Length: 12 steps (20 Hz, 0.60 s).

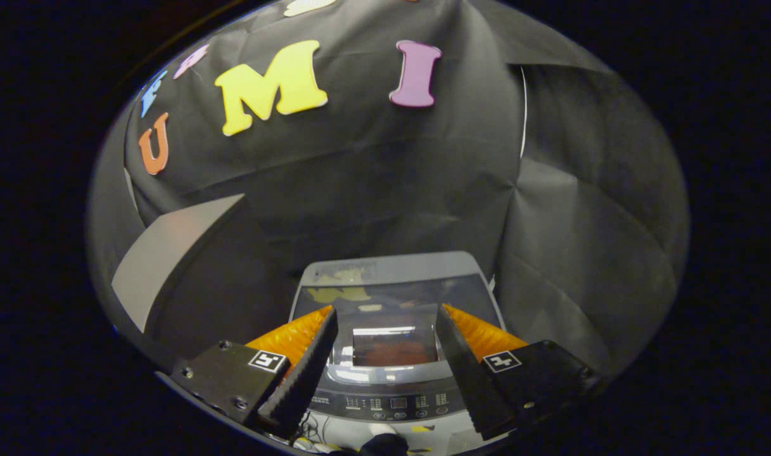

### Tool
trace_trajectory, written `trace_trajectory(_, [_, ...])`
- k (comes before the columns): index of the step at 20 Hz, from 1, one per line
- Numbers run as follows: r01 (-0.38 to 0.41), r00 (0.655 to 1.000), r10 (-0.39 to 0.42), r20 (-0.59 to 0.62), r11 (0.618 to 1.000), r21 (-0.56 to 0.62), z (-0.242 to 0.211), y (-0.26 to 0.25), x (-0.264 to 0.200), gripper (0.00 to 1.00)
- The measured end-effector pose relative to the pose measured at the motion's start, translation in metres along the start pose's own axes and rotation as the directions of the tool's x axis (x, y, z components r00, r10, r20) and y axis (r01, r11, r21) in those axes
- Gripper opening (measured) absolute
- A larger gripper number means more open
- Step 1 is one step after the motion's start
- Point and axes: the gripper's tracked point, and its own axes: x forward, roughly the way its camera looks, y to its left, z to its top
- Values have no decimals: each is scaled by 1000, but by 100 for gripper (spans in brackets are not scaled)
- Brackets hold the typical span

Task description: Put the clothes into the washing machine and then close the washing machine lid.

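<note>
A grey top-loading washing machine stands below and just ahead of my fingers. Its dark glass lid lies flat and shut, with a small window in it through which something reddish shows. The control panel with its buttons runs along the near edge, between my fingers. My gripper hovers above the lid, open, with nothing between its fingers. I cannot make out any loose clothes.
Black cloth walls close in behind and to the right of the machine. A light grey slanted panel leans at the left. Some white and dark bits lie below the machine's front edge.
</note>
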Motion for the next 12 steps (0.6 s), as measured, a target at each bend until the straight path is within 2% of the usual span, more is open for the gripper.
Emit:
trace_trajectory(7, [86,990,-85,113,996,-3,10,16,-61,98])
trace_trajectory(12, [82,977,-93,192,994,68,0,56,-133,98])
